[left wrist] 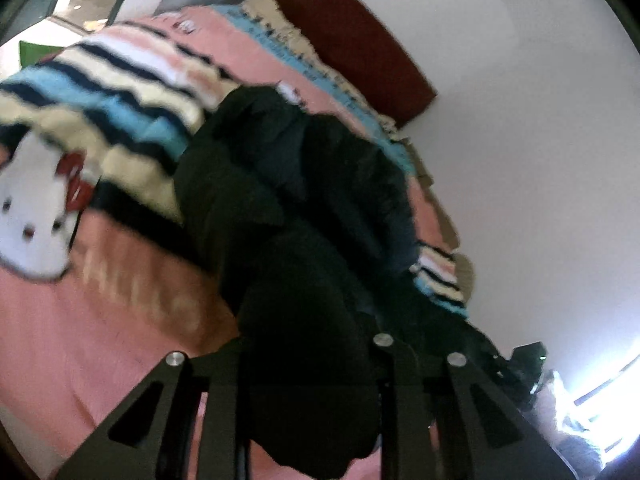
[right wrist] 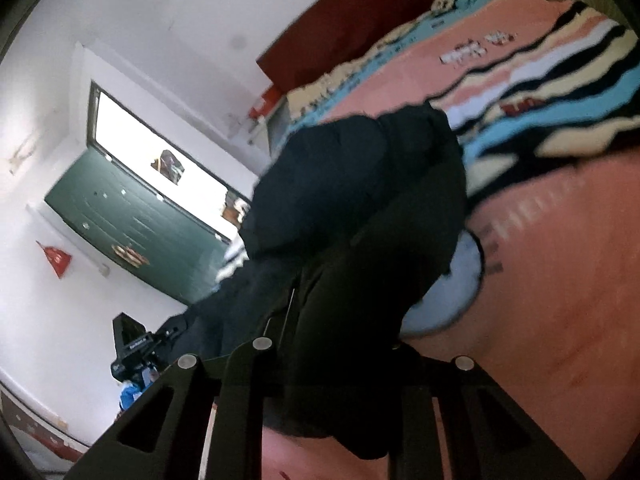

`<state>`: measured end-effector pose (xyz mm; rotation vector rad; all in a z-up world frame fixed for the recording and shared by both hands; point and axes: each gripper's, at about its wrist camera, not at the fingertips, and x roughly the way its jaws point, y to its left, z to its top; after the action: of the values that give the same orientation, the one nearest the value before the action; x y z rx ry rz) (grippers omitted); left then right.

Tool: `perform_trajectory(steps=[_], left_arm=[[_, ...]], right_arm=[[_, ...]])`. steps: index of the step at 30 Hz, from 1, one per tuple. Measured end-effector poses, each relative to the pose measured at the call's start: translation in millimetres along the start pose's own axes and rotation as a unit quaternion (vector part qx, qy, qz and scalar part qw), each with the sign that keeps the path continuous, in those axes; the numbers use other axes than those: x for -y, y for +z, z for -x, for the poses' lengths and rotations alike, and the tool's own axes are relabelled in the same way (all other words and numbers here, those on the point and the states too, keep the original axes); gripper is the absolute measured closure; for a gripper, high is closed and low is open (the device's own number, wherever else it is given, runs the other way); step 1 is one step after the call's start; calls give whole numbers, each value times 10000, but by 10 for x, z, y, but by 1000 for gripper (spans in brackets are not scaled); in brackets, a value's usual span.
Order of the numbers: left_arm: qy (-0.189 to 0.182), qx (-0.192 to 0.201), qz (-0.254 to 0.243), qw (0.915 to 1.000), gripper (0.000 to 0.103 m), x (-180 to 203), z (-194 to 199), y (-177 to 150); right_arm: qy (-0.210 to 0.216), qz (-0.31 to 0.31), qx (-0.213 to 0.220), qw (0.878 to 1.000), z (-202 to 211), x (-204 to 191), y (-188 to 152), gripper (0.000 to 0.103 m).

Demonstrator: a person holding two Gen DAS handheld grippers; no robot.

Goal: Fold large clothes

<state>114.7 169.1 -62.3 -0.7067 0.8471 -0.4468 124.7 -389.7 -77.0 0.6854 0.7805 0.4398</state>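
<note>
Bed fills most of both views, one of them, covered in a pink blanket with a cartoon cat print and a run of blue, cream, white and dark stripes. One dark red headboard stands against the white wall behind it. In your right view there is one green door hanging open beside a bright doorway.

Your one piece of clothing, a black garment, lies bunched across the blanket and runs from mid-bed straight back to both of your tools. One end of it is drawn up between the fingers of your left gripper; the jaws are pressed in on the cloth, so you are holding it there. Your right gripper has another part of the same garment pinched between its fingers in the same way. A fold of cloth droops below each pair of fingers. Both views are blurred, so the garment's seams and shape cannot be made out.
</note>
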Motion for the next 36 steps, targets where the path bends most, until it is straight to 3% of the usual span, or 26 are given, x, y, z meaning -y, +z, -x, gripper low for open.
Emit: perform_trajectory(steps=[8,13,20,26,31,36], left_arm=[[-631,96,-39,9980,83,340,-98,789],[-571,118,177,9981,83,433,-411,1433],[211,-24,112,9997,80,488,-1242,2305],[734,-331,123,9967,78,224,-2137,2851],[752,-694,476,9936,73,-248,-2845,3057],[371,-735,673,9943,72,-556,-3166,2999]], right_arm=[[466,-409,415,9972,3,11,729,84],[556,-787,569,9937,-225,93,1280,83],[-34,-1256,791,9889,-864,247,2062,79],[-801,-1531,805,9817,-1676,537,2637,75],[-1288,-1545,567,9779,-2287,834,2857,71],[-1364,-1620,512,9760,-2663,1109,2841,60]])
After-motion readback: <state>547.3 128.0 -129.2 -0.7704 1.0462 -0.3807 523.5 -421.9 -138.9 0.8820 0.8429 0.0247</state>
